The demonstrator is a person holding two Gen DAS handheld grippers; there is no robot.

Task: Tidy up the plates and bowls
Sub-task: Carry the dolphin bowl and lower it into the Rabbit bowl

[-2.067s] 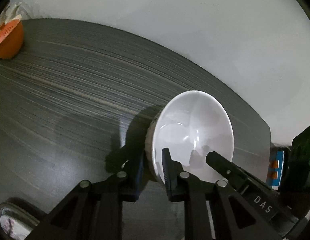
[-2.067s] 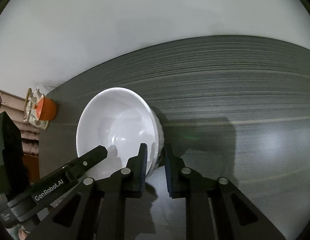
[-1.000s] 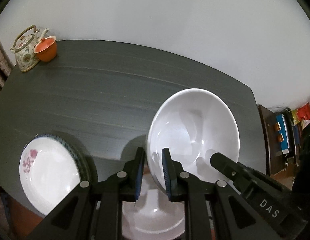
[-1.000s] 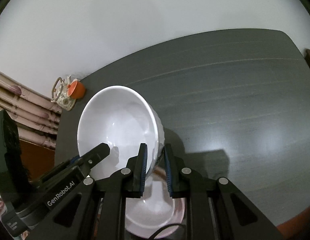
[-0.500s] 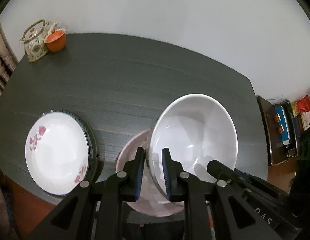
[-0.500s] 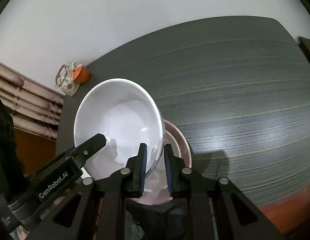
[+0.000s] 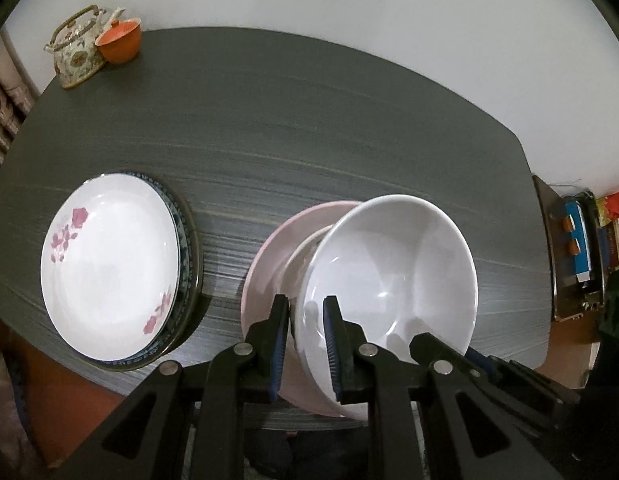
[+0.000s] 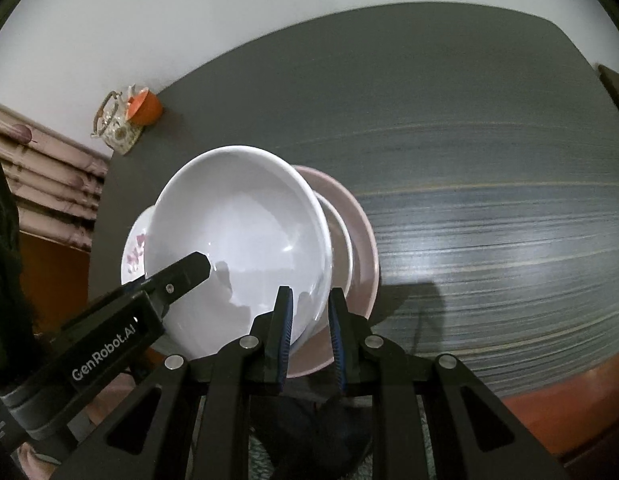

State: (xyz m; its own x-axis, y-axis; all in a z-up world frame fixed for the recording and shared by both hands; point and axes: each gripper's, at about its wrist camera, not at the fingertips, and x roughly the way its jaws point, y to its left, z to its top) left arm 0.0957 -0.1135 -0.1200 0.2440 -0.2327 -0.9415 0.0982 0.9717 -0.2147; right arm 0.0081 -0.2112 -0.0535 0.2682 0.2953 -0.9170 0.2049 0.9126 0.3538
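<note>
Both grippers hold one large white bowl [image 7: 393, 264] by its rim. My left gripper [image 7: 306, 336] is shut on its left rim. My right gripper [image 8: 309, 320] is shut on its right rim, and the bowl [image 8: 237, 240] fills the middle of that view. The bowl hangs tilted just above a second white bowl [image 7: 305, 252] that sits in a pink plate [image 7: 265, 264] near the table's front edge. A white plate with pink flowers [image 7: 109, 264] lies on a dark blue-rimmed plate [image 7: 187, 248] to the left.
A dark grey table [image 7: 309, 128] runs back to a white wall. A flowered teapot [image 7: 75, 50] and an orange cup [image 7: 121, 42] stand at its far left corner. A low shelf with small items [image 7: 577, 240] stands beyond the table's right edge.
Both grippers have carried the white bowl back toward the table's front edge and lowered it over the bowl in the pink plate. The flowered plate stack has come into view.
</note>
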